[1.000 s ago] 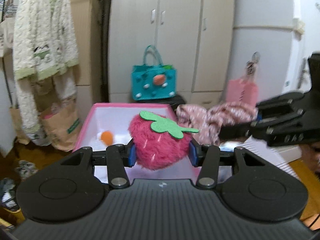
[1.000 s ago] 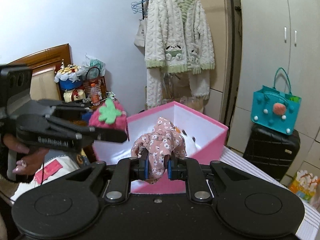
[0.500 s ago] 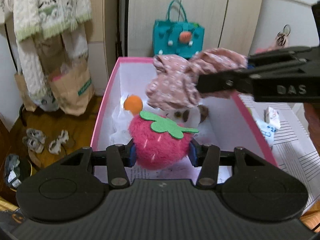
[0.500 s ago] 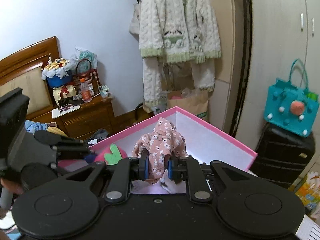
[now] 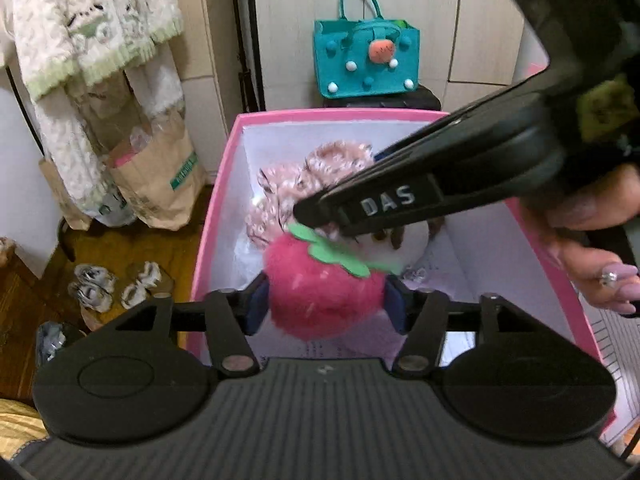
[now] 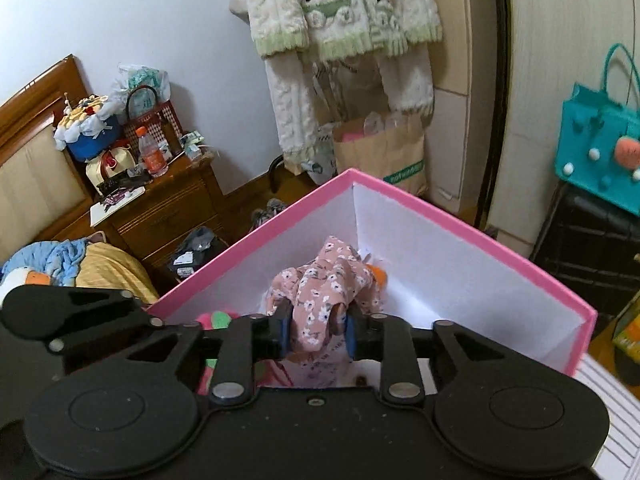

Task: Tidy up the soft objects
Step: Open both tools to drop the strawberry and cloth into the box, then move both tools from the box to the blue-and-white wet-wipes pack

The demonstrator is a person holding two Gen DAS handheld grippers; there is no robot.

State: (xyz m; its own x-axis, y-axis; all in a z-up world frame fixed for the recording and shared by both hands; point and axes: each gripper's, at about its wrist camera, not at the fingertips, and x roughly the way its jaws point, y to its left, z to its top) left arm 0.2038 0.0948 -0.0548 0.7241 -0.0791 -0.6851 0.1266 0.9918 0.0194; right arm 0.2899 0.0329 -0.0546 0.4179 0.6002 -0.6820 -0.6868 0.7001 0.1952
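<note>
The plush strawberry [image 5: 320, 296] is pinched between the blue fingers [image 5: 255, 307] of the left gripper [image 5: 325, 308], which are spread wide around its fur, and it is held low over the open pink box [image 5: 216, 216], at 6 o'clock in the left wrist view. At 12 o'clock from it, the floral cloth [image 6: 320, 300] is clamped in the narrowly set fingers of the right gripper [image 6: 316, 330], inside the box walls, its loose folds draped toward the far corner. A small orange ball [image 6: 378, 276] is seen beside the cloth, and a white plush [image 5: 400, 244] lies on the box floor beneath both grippers.

Crowding is the risk here. The right gripper's body is crossed directly over the strawberry's green leaf [image 5: 332, 252], so a collision could be caused if either is lowered or withdrawn carelessly. The cloth could be snagged on a finger on release. Behind the box, a teal bag [image 5: 366, 60] is seen at 12 o'clock, and a paper bag [image 5: 160, 184] at 10.
</note>
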